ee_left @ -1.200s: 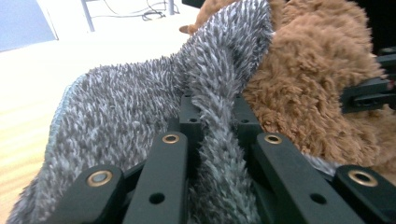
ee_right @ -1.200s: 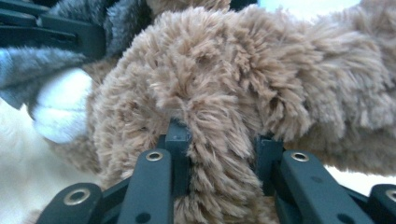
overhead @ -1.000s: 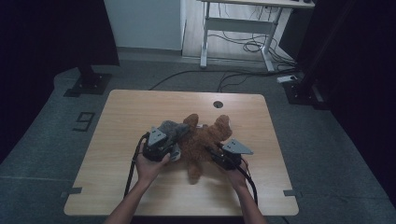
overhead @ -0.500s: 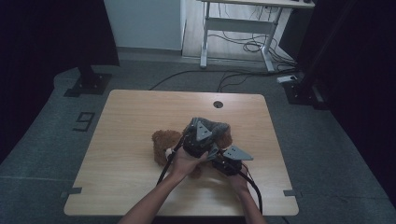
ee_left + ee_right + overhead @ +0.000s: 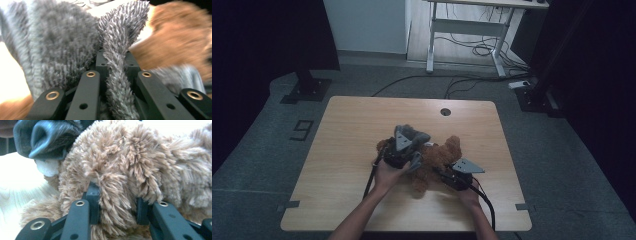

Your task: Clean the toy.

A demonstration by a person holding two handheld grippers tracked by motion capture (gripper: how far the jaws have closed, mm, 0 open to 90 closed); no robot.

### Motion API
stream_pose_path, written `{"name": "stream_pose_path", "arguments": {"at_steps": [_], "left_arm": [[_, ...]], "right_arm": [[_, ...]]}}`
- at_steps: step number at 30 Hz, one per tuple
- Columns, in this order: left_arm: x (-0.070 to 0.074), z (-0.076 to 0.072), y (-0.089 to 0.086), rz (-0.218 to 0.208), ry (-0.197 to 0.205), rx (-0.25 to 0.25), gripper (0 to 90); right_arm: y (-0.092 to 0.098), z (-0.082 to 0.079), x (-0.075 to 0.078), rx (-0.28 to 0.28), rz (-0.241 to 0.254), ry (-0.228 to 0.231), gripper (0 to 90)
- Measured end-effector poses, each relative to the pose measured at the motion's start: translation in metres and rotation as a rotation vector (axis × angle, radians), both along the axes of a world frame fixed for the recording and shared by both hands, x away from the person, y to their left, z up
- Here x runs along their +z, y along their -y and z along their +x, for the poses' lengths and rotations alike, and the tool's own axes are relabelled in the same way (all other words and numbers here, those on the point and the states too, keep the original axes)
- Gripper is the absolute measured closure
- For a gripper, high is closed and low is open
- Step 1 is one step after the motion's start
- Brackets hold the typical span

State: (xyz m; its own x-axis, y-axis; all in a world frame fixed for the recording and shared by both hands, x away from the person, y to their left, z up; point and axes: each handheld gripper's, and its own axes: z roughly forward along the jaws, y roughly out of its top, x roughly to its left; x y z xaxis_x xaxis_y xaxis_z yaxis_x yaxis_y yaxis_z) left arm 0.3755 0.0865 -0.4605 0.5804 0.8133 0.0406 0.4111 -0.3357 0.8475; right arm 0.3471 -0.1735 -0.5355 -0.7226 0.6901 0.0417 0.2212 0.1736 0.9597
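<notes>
A brown plush toy (image 5: 439,155) lies in the middle of the wooden table (image 5: 352,125). My left gripper (image 5: 409,150) is over its left part, shut on a strip of grey fuzzy cloth (image 5: 421,136). In the left gripper view the grey cloth (image 5: 62,42) bunches ahead of the left gripper (image 5: 116,62), with the brown plush (image 5: 180,40) behind it. My right gripper (image 5: 447,172) holds the toy from the near right. In the right gripper view this gripper (image 5: 116,195) is shut on a tuft of the plush (image 5: 140,157), and the grey cloth (image 5: 47,137) hangs at the upper left.
A round cable hole (image 5: 445,111) sits near the table's far edge. Beyond the table a white desk frame (image 5: 462,30) stands over floor cables (image 5: 422,80). Black stand bases (image 5: 307,90) flank the table, and a tape mark (image 5: 302,129) is on the floor at left.
The left gripper swung right across the toy with the grey cloth, then came back a little left. The toy shifted and turned on the table. The right gripper stayed near its place.
</notes>
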Motion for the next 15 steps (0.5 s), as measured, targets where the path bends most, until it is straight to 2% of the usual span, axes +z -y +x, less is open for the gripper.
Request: {"name": "stream_pose_path", "arguments": {"at_steps": [2,3,5,7,12,15], "left_arm": [[-0.004,0.0,-0.018,-0.047,-0.014,0.012,79.2],[-0.003,-0.001,-0.024,-0.053,-0.007,0.022,79.3],[0.0,-0.004,-0.035,-0.04,0.015,0.049,79.2],[0.001,-0.003,-0.047,-0.032,0.016,0.079,79.2],[-0.01,0.003,-0.082,-0.026,-0.041,0.154,79.3],[-0.019,0.005,-0.099,-0.05,-0.092,0.178,79.2]], "right_arm": [[0.0,0.0,0.0,0.008,0.001,0.001,63.5],[-0.001,-0.001,0.0,0.011,-0.001,0.004,63.4],[-0.001,-0.001,0.0,0.011,-0.001,0.003,63.4],[0.0,0.0,-0.001,0.007,0.005,-0.005,63.3],[0.0,0.0,-0.001,0.007,0.012,-0.013,63.2],[0.001,0.001,-0.002,0.008,0.018,-0.017,63.2]]}}
